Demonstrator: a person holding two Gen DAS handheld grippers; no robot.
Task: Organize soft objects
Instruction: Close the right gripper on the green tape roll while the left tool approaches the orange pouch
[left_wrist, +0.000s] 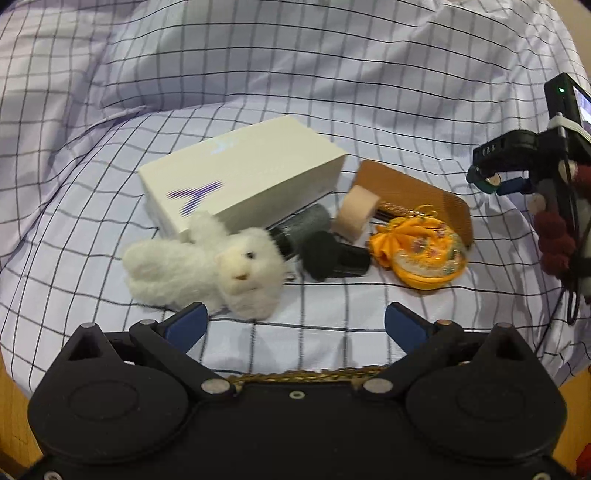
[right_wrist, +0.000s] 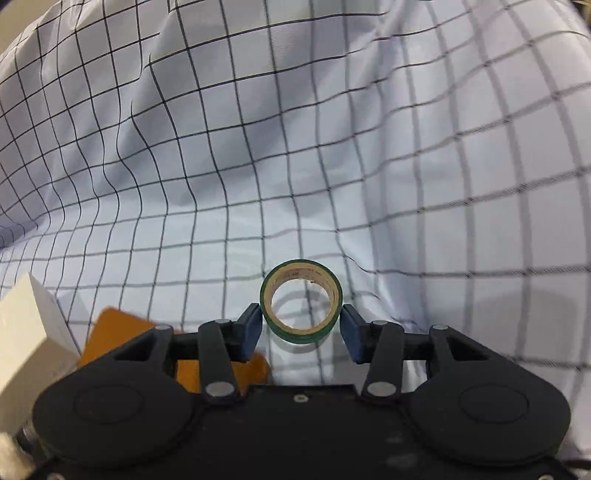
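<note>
Green: roll of tape (right_wrist: 301, 307) sits between pads of right gripper (right_wrist: 301, 328), ring hole facing cam, held above the checked sheet (right_wrist: 406, 147).
Right claw: closed onto tape, pads touching both sides of the ring.
Left claw: left gripper (left_wrist: 295, 326) wide open, nothing in it, low over sheet.
Soft item: white plush toy (left_wrist: 207, 267) lies just ahead of left claw, offset toward its left finger; long axis runs across the view, head toward centre.
Nearer hand: left, by judgement; right is well apart at far right and occupied.
Pile: white box (left_wrist: 240, 173) behind toy; dark cylinders (left_wrist: 325, 247), beige roll (left_wrist: 356, 212), brown comb (left_wrist: 417, 192), orange fabric piece (left_wrist: 421, 251) alongside.
Left view only: toy, pile, right gripper from outside.
Right view only: tape's grip; box corner and comb at edge, toy not seen.
</note>
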